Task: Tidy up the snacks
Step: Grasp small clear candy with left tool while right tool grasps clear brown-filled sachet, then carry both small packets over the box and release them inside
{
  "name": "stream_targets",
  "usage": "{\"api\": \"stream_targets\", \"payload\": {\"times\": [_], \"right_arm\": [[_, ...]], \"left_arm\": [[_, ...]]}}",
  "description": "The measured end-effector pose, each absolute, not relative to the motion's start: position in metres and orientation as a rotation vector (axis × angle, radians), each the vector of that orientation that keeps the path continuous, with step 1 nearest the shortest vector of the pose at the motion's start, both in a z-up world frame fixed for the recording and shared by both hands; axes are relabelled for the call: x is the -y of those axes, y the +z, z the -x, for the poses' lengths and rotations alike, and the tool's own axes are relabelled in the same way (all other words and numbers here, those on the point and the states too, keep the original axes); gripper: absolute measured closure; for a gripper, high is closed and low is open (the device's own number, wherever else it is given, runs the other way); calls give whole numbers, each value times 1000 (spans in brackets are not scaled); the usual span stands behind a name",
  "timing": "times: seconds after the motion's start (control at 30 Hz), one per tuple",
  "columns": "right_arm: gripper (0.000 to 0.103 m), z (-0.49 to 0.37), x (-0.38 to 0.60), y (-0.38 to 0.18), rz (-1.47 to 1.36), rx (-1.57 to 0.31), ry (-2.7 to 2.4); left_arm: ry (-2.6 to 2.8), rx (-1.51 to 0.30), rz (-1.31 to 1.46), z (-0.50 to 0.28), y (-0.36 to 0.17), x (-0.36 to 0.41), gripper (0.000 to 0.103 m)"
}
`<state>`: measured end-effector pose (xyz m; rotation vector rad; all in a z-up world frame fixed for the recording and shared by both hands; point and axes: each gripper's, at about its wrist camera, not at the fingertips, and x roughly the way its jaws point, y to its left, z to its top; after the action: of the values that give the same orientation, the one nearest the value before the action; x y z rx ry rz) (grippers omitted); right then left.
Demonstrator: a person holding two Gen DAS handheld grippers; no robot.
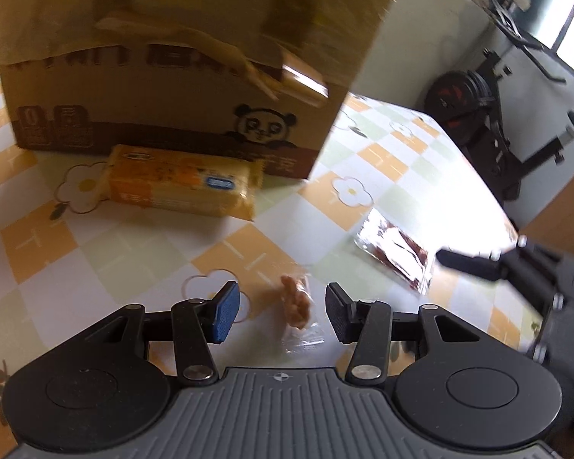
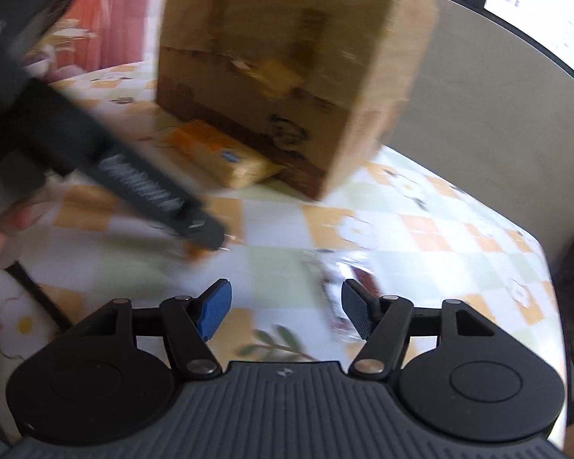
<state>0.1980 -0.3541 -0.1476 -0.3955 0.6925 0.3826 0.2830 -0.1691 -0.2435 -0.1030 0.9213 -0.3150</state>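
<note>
A brown cardboard box (image 1: pixel 180 61) with a panda print stands on the checkered table; it also shows in the right wrist view (image 2: pixel 287 76). A yellow biscuit pack (image 1: pixel 180 181) lies flat against its base, also seen from the right wrist (image 2: pixel 225 153). My left gripper (image 1: pixel 283 311) is open, its pads on either side of a small clear-wrapped tan snack (image 1: pixel 296 304) on the table. A clear pack of dark red snack (image 1: pixel 398 254) lies to the right. My right gripper (image 2: pixel 285 310) is open just above the table, the blurred clear pack (image 2: pixel 336 298) by its right pad.
The table (image 1: pixel 107 252) has a flowered orange, green and white cloth. Its right edge (image 2: pixel 532 237) drops off near an exercise bike (image 1: pixel 490 114) and a wall. The left gripper's body (image 2: pixel 107 160) crosses the right wrist view at the left. The right gripper (image 1: pixel 516 267) shows at the left view's right side.
</note>
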Motion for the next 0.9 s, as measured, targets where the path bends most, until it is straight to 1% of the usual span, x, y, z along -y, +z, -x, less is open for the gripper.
{"api": "stream_targets", "payload": {"times": [0.1, 0.13, 0.17, 0.2, 0.23, 0.3, 0.47, 0.5, 0.53, 0.57, 0.73, 0.9], "right_arm": [[36, -213, 371, -148, 345, -688, 373], [32, -218, 375, -148, 325, -695, 373], [30, -225, 377, -150, 308, -703, 375], [29, -230, 380, -151, 297, -713, 374], [29, -236, 382, -154, 289, -726, 370], [28, -248, 385, -157, 263, -755, 363], [29, -252, 398, -160, 135, -785, 356], [34, -252, 397, -159, 146, -781, 353], [44, -250, 397, -158, 142, -778, 352], [49, -250, 396, -156, 135, -778, 349], [56, -244, 387, -156, 127, -784, 350], [59, -238, 372, -157, 117, -788, 353]], "left_arm": [[-321, -891, 29, -280, -246, 180, 52], [-322, -881, 7, -279, -247, 182, 52], [-319, -871, -15, -279, -248, 185, 55], [-317, -860, -44, -278, -249, 188, 68], [-319, -850, -75, -277, -250, 190, 84], [-325, -837, -111, -278, -252, 191, 84], [-348, -835, -86, -282, -251, 182, 85], [-347, -834, -87, -283, -252, 181, 85], [-345, -834, -88, -283, -252, 180, 85], [-342, -834, -87, -281, -250, 180, 85], [-336, -838, -66, -280, -247, 172, 85], [-336, -822, -50, -281, -239, 162, 85]]}}
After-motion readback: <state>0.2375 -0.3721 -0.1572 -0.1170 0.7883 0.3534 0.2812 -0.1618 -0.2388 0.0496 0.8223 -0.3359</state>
